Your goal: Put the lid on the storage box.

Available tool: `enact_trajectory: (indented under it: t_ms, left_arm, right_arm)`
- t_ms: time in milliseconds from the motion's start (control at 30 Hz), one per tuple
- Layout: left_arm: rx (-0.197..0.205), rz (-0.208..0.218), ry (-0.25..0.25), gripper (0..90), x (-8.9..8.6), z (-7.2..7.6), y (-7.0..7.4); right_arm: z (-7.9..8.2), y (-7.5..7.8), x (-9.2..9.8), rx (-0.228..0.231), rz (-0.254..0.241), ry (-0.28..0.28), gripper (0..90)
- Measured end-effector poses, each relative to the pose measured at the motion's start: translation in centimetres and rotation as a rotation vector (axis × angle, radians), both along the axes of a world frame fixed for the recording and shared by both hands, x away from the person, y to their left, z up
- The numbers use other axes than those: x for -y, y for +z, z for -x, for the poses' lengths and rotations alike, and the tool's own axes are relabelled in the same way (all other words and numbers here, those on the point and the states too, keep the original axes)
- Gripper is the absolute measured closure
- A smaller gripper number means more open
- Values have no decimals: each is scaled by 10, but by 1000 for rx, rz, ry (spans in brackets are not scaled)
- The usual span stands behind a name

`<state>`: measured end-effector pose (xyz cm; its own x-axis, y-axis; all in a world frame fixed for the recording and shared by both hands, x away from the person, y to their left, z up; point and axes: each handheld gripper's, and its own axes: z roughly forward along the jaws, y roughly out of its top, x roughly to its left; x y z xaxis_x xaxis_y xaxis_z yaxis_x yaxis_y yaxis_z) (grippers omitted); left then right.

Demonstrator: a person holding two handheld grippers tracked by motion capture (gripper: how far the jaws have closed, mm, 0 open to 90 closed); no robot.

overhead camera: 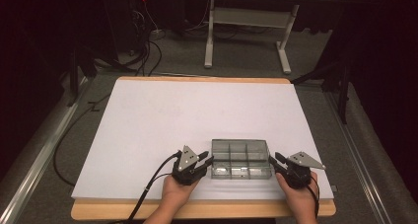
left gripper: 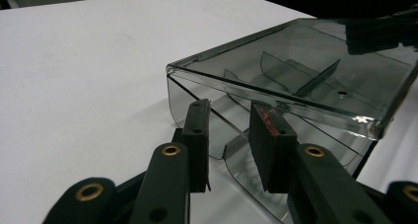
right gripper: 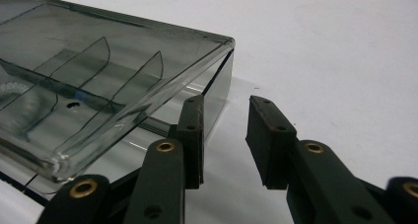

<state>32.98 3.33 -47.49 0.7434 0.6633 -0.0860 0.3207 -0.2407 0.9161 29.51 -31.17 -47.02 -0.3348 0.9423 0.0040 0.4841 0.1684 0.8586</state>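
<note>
A smoky clear plastic box (overhead camera: 241,157) with inner dividers lies near the table's front edge. Its lid (left gripper: 305,61) stands a little above the base along the near side. My left gripper (overhead camera: 209,160) is at the box's front left corner and is open. In the left gripper view, my left gripper (left gripper: 229,110) has a clear tab of the box (left gripper: 231,152) low between its jaws. My right gripper (overhead camera: 273,159) is open at the box's front right corner. In the right gripper view, my right gripper (right gripper: 224,105) has its left finger (right gripper: 193,120) beside the box (right gripper: 98,51) and bare table between the jaws.
The white table top (overhead camera: 197,110) stretches wide beyond and left of the box, and a wooden edge (overhead camera: 113,210) runs along the front. Cables (overhead camera: 148,56) and a far table's white legs (overhead camera: 246,36) are on the floor beyond.
</note>
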Motion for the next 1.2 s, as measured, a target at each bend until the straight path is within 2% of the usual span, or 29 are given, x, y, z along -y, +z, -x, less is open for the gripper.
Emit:
enact_trajectory:
  t_ms: [200, 400, 533, 900, 1100, 1200]
  left_arm:
    - [-7, -39, 1, 704, 0, 2, -4]
    - [-16, -54, -1, 710, 1, 3, -5]
    - [-19, -81, 9, 717, 1, 4, -6]
    - [-32, -100, 14, 708, 0, 4, -6]
    - [-25, -98, 43, 687, -15, -4, -1]
    - [-20, -127, 80, 657, -32, -14, 0]
  right_arm:
    - [2, -3, 0, 0, 0, -5, 686]
    - [4, -3, -1, 4, 3, -10, 684]
    - [5, -5, -1, -4, 0, -13, 685]
    - [7, -9, 0, -8, -2, -14, 679]
    - [6, -4, 5, -8, -4, -24, 651]
    - [0, 0, 12, -18, 5, -43, 618]
